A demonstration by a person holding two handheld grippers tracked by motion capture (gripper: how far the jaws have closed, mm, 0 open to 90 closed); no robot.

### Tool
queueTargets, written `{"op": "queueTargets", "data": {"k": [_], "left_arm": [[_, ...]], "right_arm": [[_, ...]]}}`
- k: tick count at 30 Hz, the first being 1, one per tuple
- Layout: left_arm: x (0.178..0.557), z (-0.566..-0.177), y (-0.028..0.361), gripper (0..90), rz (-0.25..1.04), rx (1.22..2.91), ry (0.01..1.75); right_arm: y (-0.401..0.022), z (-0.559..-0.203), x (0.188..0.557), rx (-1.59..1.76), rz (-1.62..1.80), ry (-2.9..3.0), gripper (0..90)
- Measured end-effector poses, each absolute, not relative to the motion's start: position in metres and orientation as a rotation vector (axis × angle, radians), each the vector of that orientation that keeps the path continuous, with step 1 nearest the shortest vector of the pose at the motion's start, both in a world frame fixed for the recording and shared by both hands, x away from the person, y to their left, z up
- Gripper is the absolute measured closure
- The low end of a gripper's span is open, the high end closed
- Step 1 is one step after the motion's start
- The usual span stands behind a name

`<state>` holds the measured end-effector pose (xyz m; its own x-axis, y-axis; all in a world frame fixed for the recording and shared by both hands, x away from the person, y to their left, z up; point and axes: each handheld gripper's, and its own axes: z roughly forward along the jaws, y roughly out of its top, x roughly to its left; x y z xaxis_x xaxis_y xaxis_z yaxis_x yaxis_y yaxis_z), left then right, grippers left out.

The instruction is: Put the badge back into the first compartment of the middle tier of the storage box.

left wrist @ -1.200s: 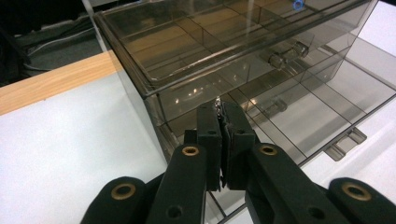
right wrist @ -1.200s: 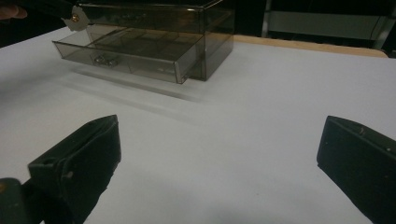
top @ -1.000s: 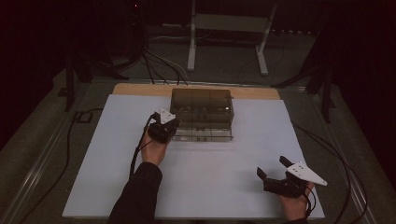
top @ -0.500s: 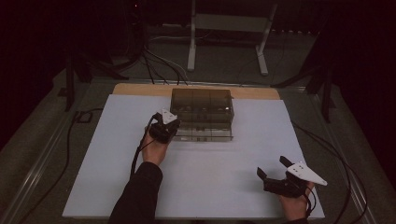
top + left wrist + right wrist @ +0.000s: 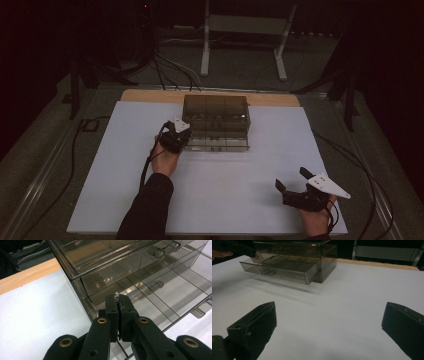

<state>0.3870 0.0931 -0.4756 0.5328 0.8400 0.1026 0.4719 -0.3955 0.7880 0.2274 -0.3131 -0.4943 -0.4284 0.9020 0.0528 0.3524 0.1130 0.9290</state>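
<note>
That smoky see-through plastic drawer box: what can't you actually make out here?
- Smoky transparent plastic drawer box, high view: contents too small and dim.
- Left gripper, its own view: shut fingers may pinch something tiny and shiny; unidentifiable.
- Open lower drawer, same view: right end cut off.
- Right gripper, own view: fingers cropped.

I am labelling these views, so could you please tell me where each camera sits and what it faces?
High view: above the person's side, facing forward and down on the table; both forearms and hand-held grippers show.
Left gripper view: rides the left hand-held gripper, shut, over the open drawer.
Right gripper view: rides the right hand-held gripper, open, low above the table.
All three share the clear drawer box.
</note>
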Motion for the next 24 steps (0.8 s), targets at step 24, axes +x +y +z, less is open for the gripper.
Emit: {"op": "queueTargets", "data": {"k": [24], "left_arm": [[0.3873, -0.4811, 0.0867, 82.4, 0.674, 2.099, 1.033]], "right_arm": [[-0.3131, -0.4948, 0.2281, 1.216, 1.305, 1.854, 0.0]]}}
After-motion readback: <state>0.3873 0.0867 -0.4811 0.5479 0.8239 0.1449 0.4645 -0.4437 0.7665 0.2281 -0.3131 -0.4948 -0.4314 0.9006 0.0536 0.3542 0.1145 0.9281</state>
